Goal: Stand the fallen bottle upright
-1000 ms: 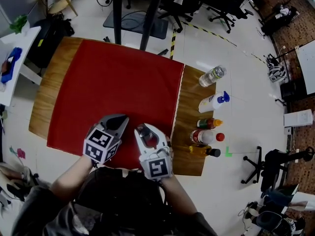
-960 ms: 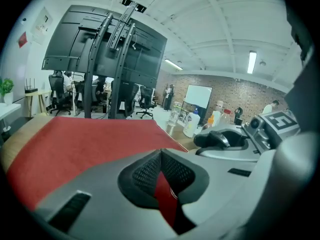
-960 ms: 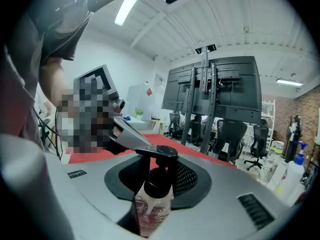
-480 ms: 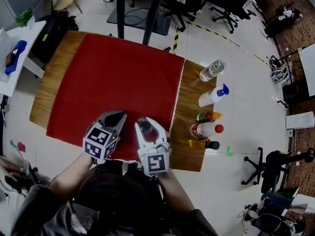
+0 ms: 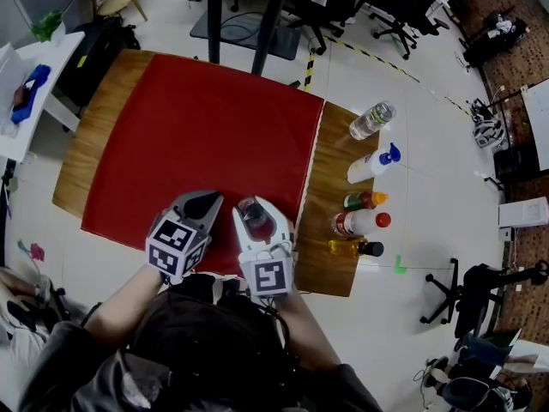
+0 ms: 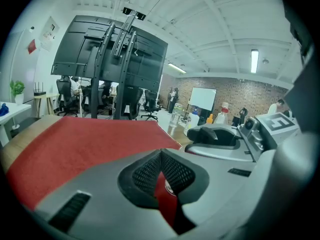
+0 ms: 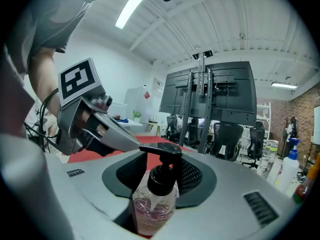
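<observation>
A clear pump bottle (image 7: 154, 204) with pinkish liquid and a black pump head stands upright on the red cloth (image 5: 197, 136), near the table's front edge. My right gripper (image 5: 256, 214) is around the bottle (image 5: 256, 222). Its jaws are opening, and the bottle stands between the pads (image 7: 192, 176) with a little slack. Just to the left, my left gripper (image 5: 202, 202) hovers over the cloth beside the bottle. It is shut, with nothing in it; in the left gripper view only a sliver of red cloth shows below its closed pads (image 6: 150, 171).
On the bare wooden strip (image 5: 319, 269) at the table's right lie a clear water bottle (image 5: 371, 120), a white bottle with a blue sprayer (image 5: 371, 165), an orange-capped bottle (image 5: 364, 200), a red-capped one (image 5: 360, 222) and a yellow one (image 5: 353, 248). Office chairs stand on the floor beyond.
The right gripper's jaws have spread a little wider round the upright bottle. The left gripper has barely shifted beside it.
</observation>
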